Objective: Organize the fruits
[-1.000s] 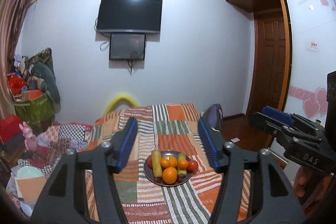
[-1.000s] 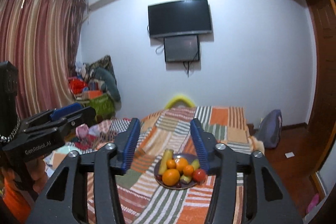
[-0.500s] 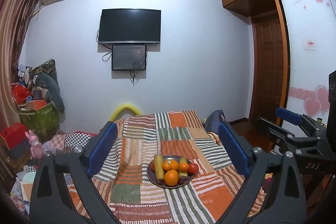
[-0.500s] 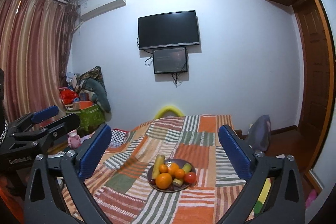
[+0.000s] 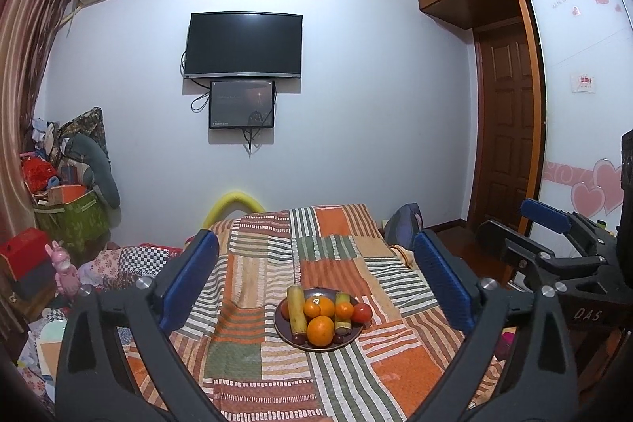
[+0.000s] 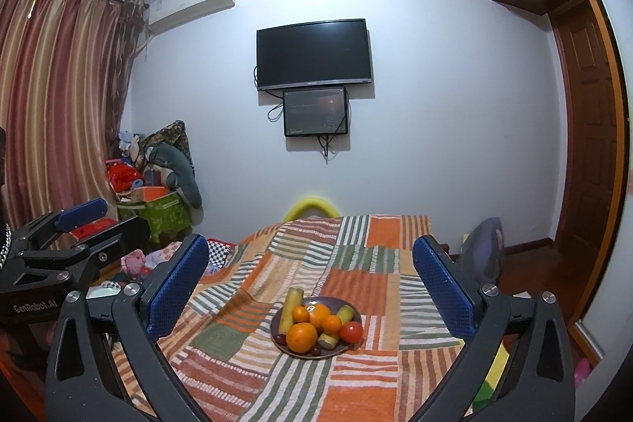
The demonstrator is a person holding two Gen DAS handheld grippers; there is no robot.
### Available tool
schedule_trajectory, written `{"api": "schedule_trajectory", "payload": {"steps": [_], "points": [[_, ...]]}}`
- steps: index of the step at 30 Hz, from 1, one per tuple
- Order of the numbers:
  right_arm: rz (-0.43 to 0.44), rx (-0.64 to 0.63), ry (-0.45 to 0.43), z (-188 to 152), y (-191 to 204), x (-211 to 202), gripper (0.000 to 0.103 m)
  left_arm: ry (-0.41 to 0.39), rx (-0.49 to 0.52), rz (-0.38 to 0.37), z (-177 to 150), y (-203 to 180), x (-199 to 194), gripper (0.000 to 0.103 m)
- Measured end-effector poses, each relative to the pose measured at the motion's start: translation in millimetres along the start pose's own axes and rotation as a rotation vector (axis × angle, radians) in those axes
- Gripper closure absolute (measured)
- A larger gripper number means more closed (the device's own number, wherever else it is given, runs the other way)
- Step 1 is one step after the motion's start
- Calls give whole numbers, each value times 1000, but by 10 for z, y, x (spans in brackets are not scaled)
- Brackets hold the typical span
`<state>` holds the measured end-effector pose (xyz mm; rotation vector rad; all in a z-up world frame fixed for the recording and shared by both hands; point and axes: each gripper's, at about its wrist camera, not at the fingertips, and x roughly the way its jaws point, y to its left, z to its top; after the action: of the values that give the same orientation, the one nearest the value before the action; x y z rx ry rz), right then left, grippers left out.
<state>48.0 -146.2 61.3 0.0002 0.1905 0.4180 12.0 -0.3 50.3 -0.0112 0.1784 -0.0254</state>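
A dark plate of fruit sits on a striped patchwork cloth. It holds several oranges, the largest at the front, two yellow-green stalk pieces, a red tomato and small dark fruits. My left gripper is open and empty, held back from and above the plate. My right gripper is open and empty, likewise short of the plate. Each gripper shows at the edge of the other's view.
The cloth-covered surface runs toward the far wall under a wall TV. Clutter and a green box stand at the left. A backpack sits at the right by a wooden door.
Both grippers have opened wide from a narrower gap. Both have risen and pulled back slightly, so the plate sits lower and smaller between the fingers.
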Motion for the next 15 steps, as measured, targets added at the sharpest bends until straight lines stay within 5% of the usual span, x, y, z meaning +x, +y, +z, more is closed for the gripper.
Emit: {"api": "schedule_trajectory", "payload": {"steps": [15], "points": [[-7,-6,5,1,18,-14,0,6,-12,-3,-32,49,28,2]]}}
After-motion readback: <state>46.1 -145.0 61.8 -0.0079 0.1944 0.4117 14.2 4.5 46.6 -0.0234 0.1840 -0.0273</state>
